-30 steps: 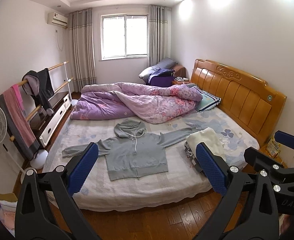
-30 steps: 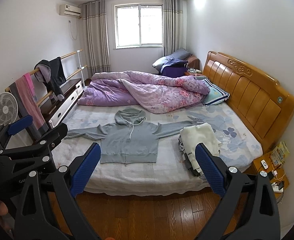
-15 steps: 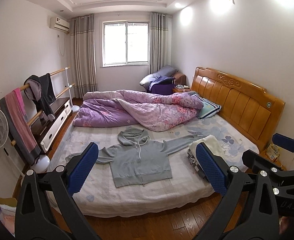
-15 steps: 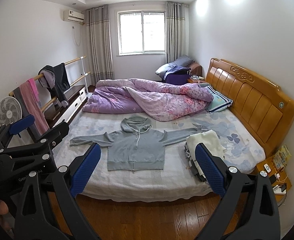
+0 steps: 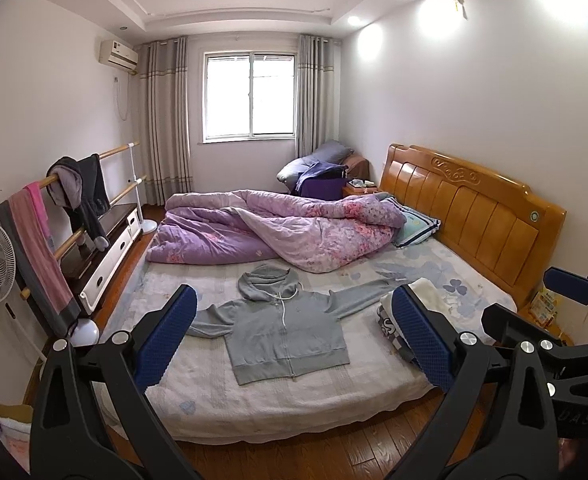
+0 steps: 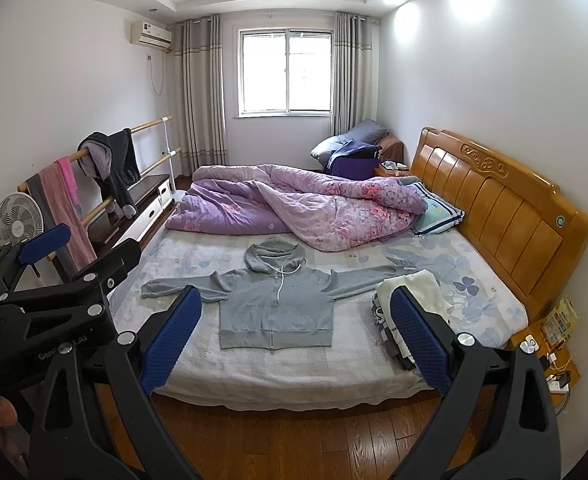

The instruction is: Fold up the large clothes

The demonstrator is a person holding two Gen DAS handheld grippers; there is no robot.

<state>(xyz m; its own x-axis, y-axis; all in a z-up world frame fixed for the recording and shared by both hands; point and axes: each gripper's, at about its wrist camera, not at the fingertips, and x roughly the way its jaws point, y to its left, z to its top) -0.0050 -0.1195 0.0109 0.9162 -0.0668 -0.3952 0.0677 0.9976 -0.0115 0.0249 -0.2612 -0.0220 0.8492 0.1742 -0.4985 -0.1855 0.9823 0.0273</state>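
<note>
A grey zip hoodie (image 5: 286,332) lies flat and face up on the bed, sleeves spread, hood toward the quilt; it also shows in the right wrist view (image 6: 276,308). My left gripper (image 5: 294,336) is open and empty, well back from the bed over the floor. My right gripper (image 6: 294,338) is open and empty too, beside the left one. The right gripper's body shows at the right edge of the left wrist view (image 5: 550,344). The left gripper's body shows at the left edge of the right wrist view (image 6: 54,292).
A stack of folded clothes (image 6: 410,304) sits on the bed right of the hoodie. A purple quilt (image 6: 294,204) is bunched at the far side. The wooden headboard (image 6: 502,208) is right. A rack with clothes (image 6: 90,184) and a fan (image 6: 16,220) stand left. Wood floor (image 6: 294,436) lies before the bed (image 6: 294,376).
Both grippers have drawn back and tilted up: the bed and hoodie sit lower and farther in view, with more ceiling showing. The jaws stay open. The hoodie has not moved.
</note>
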